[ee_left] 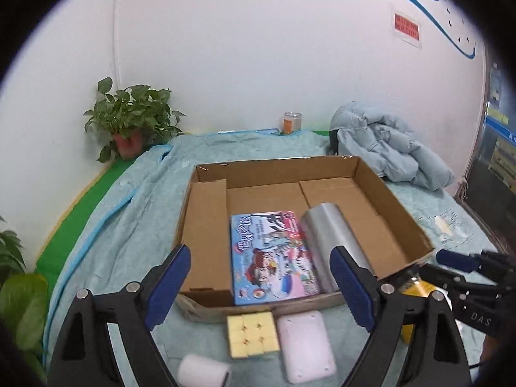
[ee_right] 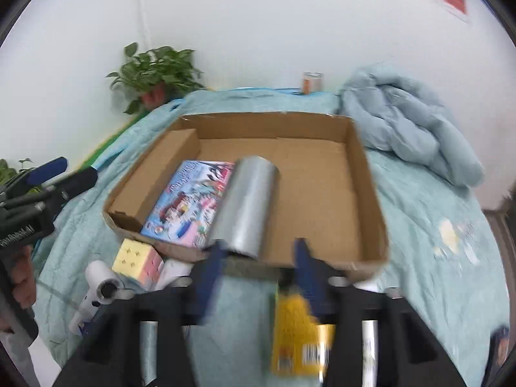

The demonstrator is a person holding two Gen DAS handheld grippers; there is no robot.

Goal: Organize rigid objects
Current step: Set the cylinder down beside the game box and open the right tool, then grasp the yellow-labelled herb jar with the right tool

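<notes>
An open cardboard box (ee_left: 396, 200) (ee_right: 367, 174) lies on the bed. Inside lie a colourful picture box (ee_left: 274, 258) (ee_right: 190, 200) and a silver cylinder (ee_left: 332, 238) (ee_right: 248, 203). My left gripper (ee_left: 261, 290) is open and empty above the box's near edge. My right gripper (ee_right: 258, 258) is open just behind the silver cylinder's near end and holds nothing; it shows at the right of the left view (ee_left: 451, 258). In front of the box lie a pastel cube (ee_left: 251, 332) (ee_right: 135, 258), a white flat case (ee_left: 304, 345), a white roll (ee_left: 203, 371) and a yellow packet (ee_right: 300, 335).
A crumpled light-blue jacket (ee_left: 387, 145) (ee_right: 412, 122) lies at the back right. A potted plant (ee_left: 132, 119) (ee_right: 154, 74) and a glass jar (ee_left: 292, 122) (ee_right: 311, 82) stand by the wall. A white gadget (ee_right: 96, 293) lies at the left near the cube.
</notes>
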